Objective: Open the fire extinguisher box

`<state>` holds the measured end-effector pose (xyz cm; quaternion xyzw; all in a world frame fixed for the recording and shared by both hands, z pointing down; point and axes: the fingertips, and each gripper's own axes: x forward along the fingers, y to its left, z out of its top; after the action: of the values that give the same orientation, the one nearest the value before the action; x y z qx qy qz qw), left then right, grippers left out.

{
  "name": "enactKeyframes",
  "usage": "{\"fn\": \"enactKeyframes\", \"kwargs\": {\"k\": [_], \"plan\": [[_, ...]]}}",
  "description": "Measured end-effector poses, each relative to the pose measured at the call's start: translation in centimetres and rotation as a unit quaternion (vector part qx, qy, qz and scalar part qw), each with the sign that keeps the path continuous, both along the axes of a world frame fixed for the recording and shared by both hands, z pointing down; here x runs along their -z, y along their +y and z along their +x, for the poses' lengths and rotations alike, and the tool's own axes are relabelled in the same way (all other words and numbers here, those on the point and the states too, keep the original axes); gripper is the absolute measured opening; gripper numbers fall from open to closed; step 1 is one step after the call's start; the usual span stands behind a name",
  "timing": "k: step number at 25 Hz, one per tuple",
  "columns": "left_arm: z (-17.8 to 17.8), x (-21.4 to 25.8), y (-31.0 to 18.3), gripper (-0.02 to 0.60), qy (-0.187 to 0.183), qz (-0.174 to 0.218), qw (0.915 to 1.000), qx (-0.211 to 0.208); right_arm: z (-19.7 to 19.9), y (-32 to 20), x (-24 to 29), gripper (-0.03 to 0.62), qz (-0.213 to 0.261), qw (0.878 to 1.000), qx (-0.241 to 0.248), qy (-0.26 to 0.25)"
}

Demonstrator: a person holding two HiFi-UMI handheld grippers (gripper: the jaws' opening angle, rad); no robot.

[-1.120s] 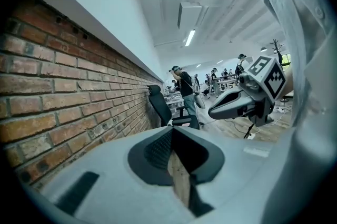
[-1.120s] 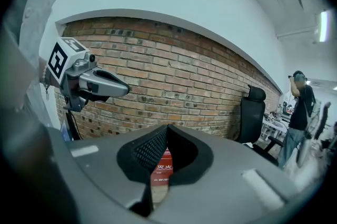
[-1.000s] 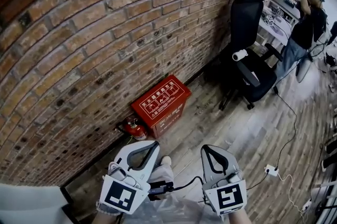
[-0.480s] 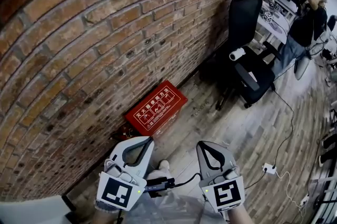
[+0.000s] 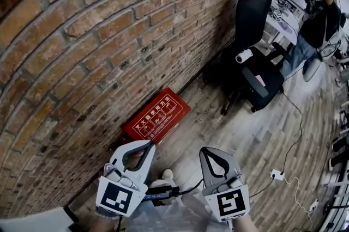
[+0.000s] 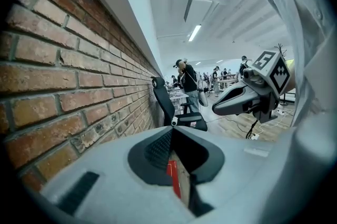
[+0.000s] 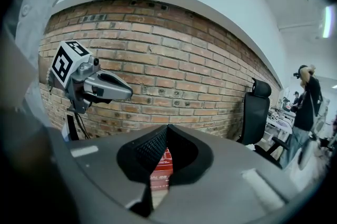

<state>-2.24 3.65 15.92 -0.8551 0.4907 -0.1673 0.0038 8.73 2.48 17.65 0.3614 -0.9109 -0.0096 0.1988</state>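
Box [image 5: 157, 115]: closed, on floor [image 5: 262, 138], at wall [image 5: 109, 35] edge.
Left gripper [image 5: 150, 143], right gripper [image 5: 203, 151]: fingers closed, empty.
Risk: closed fingers may slip off Box top.

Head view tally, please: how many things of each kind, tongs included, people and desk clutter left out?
Tongs: 2 (left tongs, right tongs)
Red box: 1
Black office chair: 1
White power strip: 1
Total: 5
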Motion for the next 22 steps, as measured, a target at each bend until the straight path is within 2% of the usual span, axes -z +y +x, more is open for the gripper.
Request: {"fn": "enactKeyframes", "kwargs": {"k": [8, 22], "plan": [[-0.3, -2.2, -0.7, -0.003, -0.003, -0.028, 0.9995, 0.012, 0.0, -0.9, -2.7, 0.006, -0.034, 0.999, 0.015, 0.007], [1.2, -6.9, -1.3, -0.003, 0.004, -0.078, 0.9949, 0.063, -0.1, -3.7, -8.1, 0.006, -0.090, 0.992, 0.087, 0.010]]}}
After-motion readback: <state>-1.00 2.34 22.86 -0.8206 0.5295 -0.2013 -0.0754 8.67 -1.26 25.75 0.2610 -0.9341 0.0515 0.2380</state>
